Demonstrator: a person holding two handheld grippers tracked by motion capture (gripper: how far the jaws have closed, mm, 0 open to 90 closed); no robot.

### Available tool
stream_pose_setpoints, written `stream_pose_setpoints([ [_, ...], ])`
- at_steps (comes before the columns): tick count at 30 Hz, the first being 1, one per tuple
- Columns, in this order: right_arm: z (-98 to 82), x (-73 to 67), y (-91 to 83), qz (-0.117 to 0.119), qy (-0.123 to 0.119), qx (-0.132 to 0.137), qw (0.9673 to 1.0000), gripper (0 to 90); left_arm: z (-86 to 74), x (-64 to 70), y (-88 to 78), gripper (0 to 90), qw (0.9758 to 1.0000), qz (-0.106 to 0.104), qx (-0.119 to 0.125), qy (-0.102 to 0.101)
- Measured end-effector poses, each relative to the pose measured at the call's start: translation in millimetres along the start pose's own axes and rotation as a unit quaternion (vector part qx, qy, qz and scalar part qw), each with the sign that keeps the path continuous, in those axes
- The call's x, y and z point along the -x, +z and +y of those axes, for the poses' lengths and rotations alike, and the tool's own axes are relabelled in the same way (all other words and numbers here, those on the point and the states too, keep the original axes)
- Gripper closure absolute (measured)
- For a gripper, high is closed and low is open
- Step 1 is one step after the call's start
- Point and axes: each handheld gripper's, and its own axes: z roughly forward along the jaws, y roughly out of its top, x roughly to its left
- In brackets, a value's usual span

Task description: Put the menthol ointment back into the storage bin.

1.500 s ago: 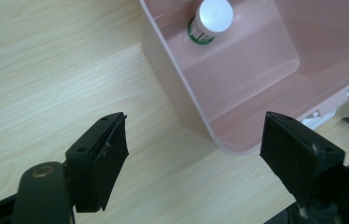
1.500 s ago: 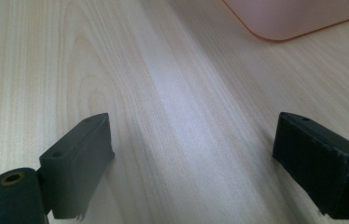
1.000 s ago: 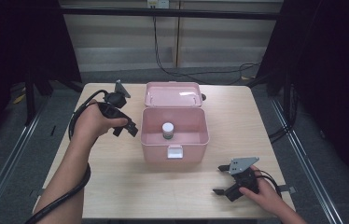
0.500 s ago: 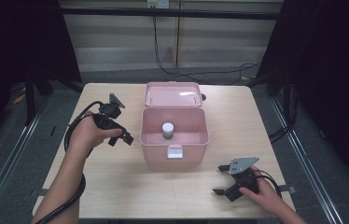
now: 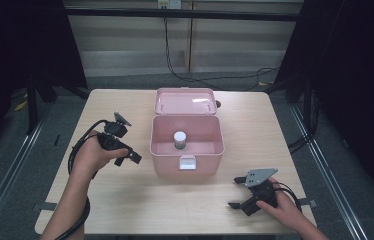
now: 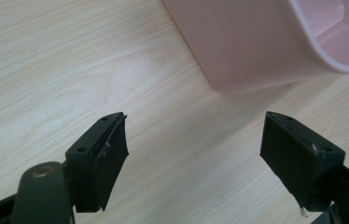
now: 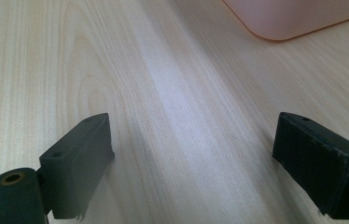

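On pale wood tabletop (image 5: 125, 200), 1 open pink box (image 5: 186, 145) holding 1 white-capped jar (image 5: 180, 139), 2 tools, left tool (image 5: 131, 156) and right tool (image 5: 236, 192), both spread wide, empty, dark curtained room.

A lab-like recording bay: a lone wooden table (image 5: 125, 200) ringed by black curtains (image 5: 20, 45), floor rails (image 5: 5, 175) and loose cables (image 5: 210, 80).

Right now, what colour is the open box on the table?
Pale pink; the box shows best in the high view.

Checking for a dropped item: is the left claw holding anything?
No, the left claw is open, with bare table between its jaws.
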Motion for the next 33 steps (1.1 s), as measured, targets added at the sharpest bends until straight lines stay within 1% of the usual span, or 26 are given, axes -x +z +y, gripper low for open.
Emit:
stream_pose_setpoints([
  [1, 0.0, -0.2, 0.0, 0.001, 0.001, 0.000, 1.0000, 11.2, -1.1, 0.4, 1.7, 22.4, 1.0000, 0.002, 0.003, -0.001],
  [3, 0.0, 0.0, 0.0, 0.000, 0.000, 0.000, 1.0000, 11.2, -2.6, 0.7, 4.8, 22.4, 1.0000, -0.001, 0.004, 0.000],
  [7, 0.0, 0.0, 0.0, 0.000, 0.000, 0.000, 1.0000, 11.2, -6.3, 3.6, 12.8, 22.3, 0.9999, -0.007, 0.009, 0.008],
  [9, 0.0, 0.0, 0.0, 0.000, 0.000, 0.000, 1.0000, 11.2, -8.4, 4.8, 17.8, 22.4, 0.9998, -0.013, 0.006, 0.010],
  [12, 0.0, 0.0, 0.0, 0.000, 0.000, 0.000, 1.0000, 11.2, -11.4, 4.9, 25.4, 22.3, 0.9999, -0.012, 0.004, 0.012],
  [16, 0.0, 0.0, 0.0, 0.000, 0.000, 0.000, 1.0000, 11.2, -15.8, 4.8, 34.8, 22.4, 0.9997, -0.019, 0.007, 0.014],
  [22, 0.0, 0.0, 0.0, 0.000, 0.000, 0.000, 1.0000, 11.2, -23.2, 5.1, 50.3, 22.3, 0.9995, -0.028, 0.000, 0.017],
  [27, 0.0, -0.1, 0.0, 0.001, 0.000, 0.000, 1.0000, 11.2, -28.6, 5.9, 61.0, 22.3, 0.9994, -0.029, 0.004, 0.020],
  [28, 0.0, -0.1, 0.0, 0.001, 0.001, 0.000, 1.0000, 11.2, -29.7, 5.8, 63.3, 22.3, 0.9993, -0.032, 0.005, 0.016],
  [31, 0.0, -0.1, 0.1, 0.001, 0.001, 0.000, 1.0000, 11.2, -31.7, 5.3, 68.4, 22.3, 0.9992, -0.034, 0.001, 0.021],
  [32, 0.0, -0.1, 0.0, 0.001, 0.001, 0.000, 1.0000, 11.2, -32.3, 5.9, 70.3, 22.3, 0.9992, -0.034, 0.004, 0.018],
  [33, 0.0, -0.1, 0.0, 0.001, 0.001, 0.000, 1.0000, 11.2, -32.5, 6.3, 71.4, 22.3, 0.9992, -0.035, 0.003, 0.019],
])
